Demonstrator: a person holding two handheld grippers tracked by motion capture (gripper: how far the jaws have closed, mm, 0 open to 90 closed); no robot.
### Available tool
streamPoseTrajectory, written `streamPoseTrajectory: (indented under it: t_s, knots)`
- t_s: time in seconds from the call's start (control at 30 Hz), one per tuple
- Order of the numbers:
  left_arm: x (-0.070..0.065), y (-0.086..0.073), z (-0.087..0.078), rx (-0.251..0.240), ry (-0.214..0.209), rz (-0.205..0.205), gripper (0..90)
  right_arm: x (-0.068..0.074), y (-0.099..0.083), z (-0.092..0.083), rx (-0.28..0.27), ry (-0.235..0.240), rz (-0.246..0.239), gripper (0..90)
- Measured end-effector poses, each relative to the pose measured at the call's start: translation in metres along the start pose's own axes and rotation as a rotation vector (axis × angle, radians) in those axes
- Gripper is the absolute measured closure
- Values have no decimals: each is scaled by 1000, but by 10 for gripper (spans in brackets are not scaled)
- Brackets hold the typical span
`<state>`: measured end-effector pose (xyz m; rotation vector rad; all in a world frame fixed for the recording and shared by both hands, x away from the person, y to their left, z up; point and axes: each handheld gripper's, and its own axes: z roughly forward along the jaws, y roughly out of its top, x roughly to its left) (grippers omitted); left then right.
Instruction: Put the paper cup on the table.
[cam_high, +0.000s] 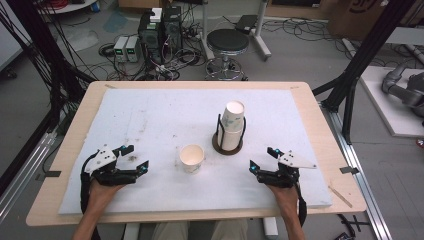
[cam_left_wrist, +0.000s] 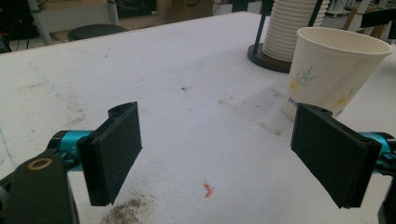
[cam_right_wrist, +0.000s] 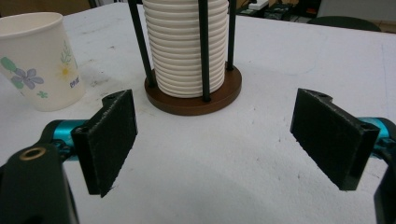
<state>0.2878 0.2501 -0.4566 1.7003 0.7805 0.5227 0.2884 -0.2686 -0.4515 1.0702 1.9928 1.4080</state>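
A single white paper cup (cam_high: 192, 158) with a flower print stands upright near the middle of the white pad; it also appears at the right in the left gripper view as the cup (cam_left_wrist: 332, 70) and at the left in the right gripper view as the cup (cam_right_wrist: 36, 60). Behind it a stack of cups (cam_high: 232, 125) sits in a black-rod holder on a round brown base (cam_right_wrist: 194, 100). My left gripper (cam_high: 135, 157) rests at the front left, open, nothing between its pads (cam_left_wrist: 114, 151). My right gripper (cam_high: 263, 159) rests at the front right, open and empty too.
The white foam pad (cam_high: 150, 115) covers a wooden table (cam_high: 320, 130). A dirty smudge (cam_left_wrist: 128, 207) and a small red mark (cam_left_wrist: 208, 189) lie on the pad by the left gripper. A stool (cam_high: 227, 42), computers and cables stand on the floor beyond.
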Motion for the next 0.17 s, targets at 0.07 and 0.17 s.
streamPoseTrajectory:
  t_s: [0.07,0.17]
  knots:
    - [0,0,0,0,0,1,162,0,0,0,2,0,-4,150]
    - [0,0,0,-1,0,-3,162,0,0,0,1,-4,-8,150]
